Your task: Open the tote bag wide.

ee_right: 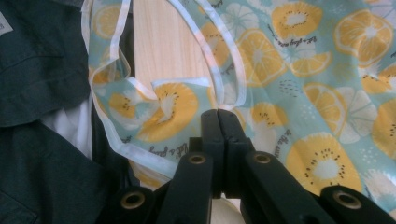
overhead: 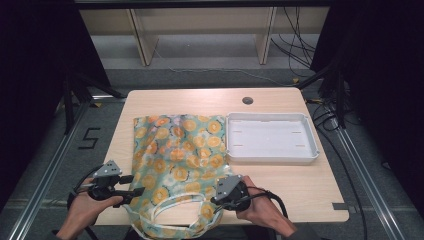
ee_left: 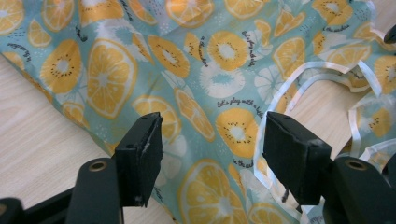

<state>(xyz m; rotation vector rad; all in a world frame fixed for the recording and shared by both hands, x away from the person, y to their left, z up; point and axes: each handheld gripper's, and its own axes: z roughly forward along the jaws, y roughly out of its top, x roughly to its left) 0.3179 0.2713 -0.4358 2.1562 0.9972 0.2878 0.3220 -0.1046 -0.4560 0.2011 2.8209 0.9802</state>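
The bag [overhead: 177, 160], a thin fruit-print tote, lies flat on the table [overhead: 150, 102] just left of the white tray [overhead: 272, 137], its handles [overhead: 172, 207] and mouth bunched at the near edge and spilling slightly over it toward you. Your right gripper [overhead: 219, 199] sits at the bag's near right corner; in the right gripper view its jaws are pressed fully together at the fabric by the white-trimmed hem [ee_right: 140, 154], and whether any cloth is caught between the tips cannot be told from that angle. Your left gripper [overhead: 134, 185] rests at the near left edge with its jaws spread; in the left gripper view the fabric lies between and beneath the open pads [ee_left: 142, 154], untouched. No earlier grip on that side is evident, so the left edge is judged unsecured. Risks from here: if the right pinch holds only a sliver of hem or nothing, a lift will let the slick cloth slide free. If you pull on the right while the left remains open, the bag will likely skew and drag toward the tray. The loose handles may snag a jaw or loop round it. The overhanging mouth could also slide off the near edge.
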